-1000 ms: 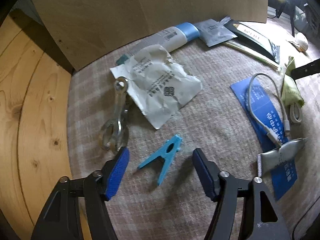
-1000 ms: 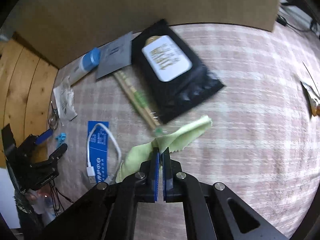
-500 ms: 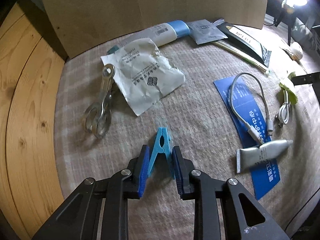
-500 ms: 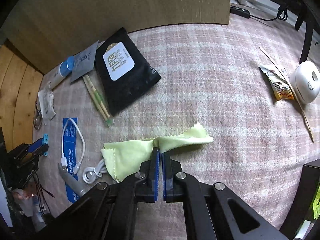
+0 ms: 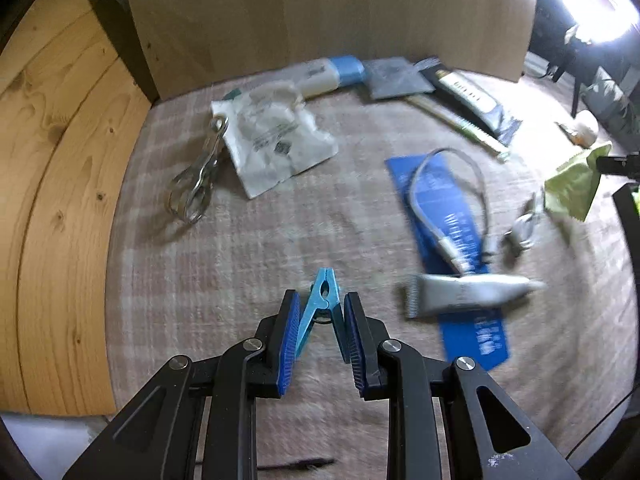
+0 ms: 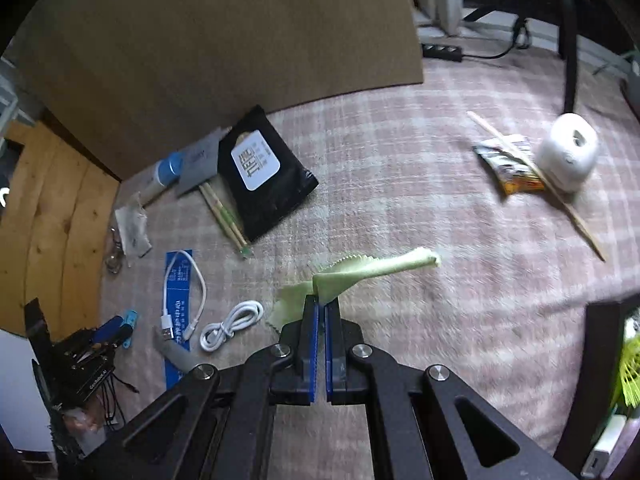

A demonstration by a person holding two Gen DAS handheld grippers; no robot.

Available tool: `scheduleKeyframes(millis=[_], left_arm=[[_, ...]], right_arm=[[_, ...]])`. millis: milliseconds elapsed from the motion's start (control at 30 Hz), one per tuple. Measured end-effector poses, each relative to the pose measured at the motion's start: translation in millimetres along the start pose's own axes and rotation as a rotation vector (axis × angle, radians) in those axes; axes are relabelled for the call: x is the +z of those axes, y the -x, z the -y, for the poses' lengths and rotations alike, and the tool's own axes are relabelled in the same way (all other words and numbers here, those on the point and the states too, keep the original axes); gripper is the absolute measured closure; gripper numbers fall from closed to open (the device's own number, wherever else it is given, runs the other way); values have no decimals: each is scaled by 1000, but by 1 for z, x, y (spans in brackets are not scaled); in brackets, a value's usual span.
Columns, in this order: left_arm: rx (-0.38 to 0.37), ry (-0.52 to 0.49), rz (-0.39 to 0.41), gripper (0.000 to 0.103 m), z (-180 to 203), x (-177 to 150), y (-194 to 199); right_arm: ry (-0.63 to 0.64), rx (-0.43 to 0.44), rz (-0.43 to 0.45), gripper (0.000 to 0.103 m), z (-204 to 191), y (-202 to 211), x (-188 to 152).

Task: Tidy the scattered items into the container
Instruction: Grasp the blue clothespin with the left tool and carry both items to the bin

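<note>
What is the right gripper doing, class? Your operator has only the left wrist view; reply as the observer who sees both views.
Observer: The right gripper has its jaws shut on the green cloth.
Operator: Does anything lie further right, beyond the cloth?
Observer: A snack packet, with a long wooden stick lying across it.
Operator: Anything else there?
Observer: A white round object beside the packet.

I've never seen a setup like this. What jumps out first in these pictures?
Each gripper already holds something: the left gripper pinches a small blue clothespin, and the right gripper grips a pale green cloth lifted off the checked blanket. Around them lie scattered bits, notably a black pouch near the cardboard wall.
</note>
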State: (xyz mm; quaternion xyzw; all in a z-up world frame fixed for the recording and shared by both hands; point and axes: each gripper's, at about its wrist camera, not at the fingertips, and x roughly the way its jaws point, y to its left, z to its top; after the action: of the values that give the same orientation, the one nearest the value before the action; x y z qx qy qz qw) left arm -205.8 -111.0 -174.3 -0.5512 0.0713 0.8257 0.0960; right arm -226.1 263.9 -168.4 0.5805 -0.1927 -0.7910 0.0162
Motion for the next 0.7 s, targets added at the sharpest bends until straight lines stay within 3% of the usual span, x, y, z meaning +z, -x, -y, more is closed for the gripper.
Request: scheduleKeyframes(millis=[300, 533, 700], left_arm=[[-60, -103, 76, 78, 71, 22, 41], [-173, -246, 96, 78, 177, 39, 56], [-263, -360, 99, 78, 268, 46, 62]], right_arm=[[-24, -16, 76, 101, 22, 51, -46], [-105, -43, 145, 101, 81, 106, -84], [-174, -113, 205, 101, 133, 147, -114]])
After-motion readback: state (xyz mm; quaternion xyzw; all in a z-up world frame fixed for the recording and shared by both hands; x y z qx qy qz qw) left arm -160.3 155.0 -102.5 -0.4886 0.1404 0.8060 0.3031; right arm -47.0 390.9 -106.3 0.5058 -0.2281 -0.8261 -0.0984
